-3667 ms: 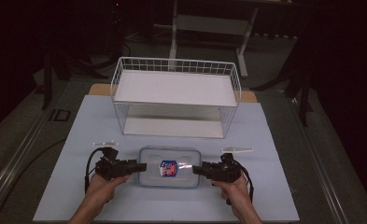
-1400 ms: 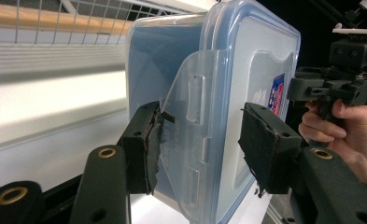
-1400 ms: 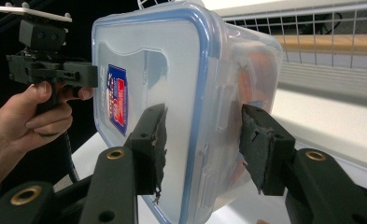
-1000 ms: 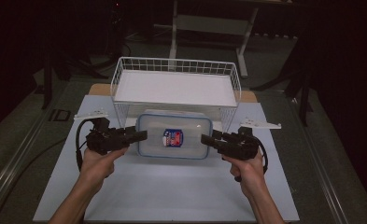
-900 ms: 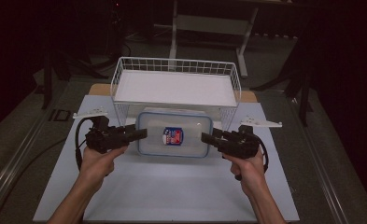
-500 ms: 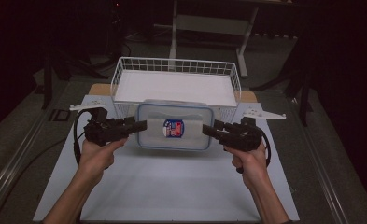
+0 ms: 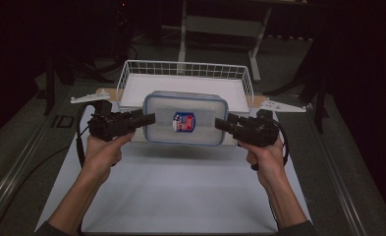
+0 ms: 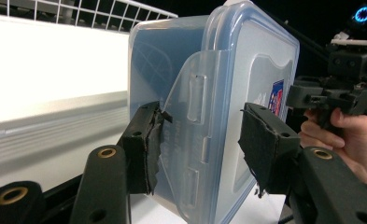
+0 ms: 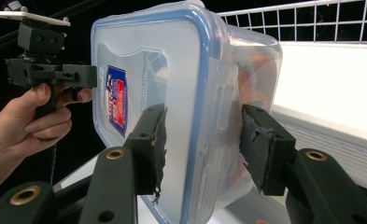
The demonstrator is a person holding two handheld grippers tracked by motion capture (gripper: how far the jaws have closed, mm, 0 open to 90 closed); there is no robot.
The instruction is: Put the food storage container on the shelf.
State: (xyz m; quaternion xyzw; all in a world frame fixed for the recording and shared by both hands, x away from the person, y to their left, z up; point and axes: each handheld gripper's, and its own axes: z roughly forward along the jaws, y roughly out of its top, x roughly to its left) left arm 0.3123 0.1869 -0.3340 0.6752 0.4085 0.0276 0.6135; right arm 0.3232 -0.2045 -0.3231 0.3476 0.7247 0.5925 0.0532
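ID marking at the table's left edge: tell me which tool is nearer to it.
Left. The left tool grips the plastic container's left end, just right of the ID marking; the right tool grips the opposite end, farther right.

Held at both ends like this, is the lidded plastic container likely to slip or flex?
The container probably stays rigid: its walls look straight. Its smooth plastic may slip, since the left gripper and right gripper only pinch the end latches. It likely isn't heavy.

The lidded container [image 7: 185, 118] is held above the tabletop [image 7: 180, 191], between the left tongs [image 7: 146, 119] and the right tongs [image 7: 221, 123]; the wire basket [image 7: 185, 69] is set just behind it.
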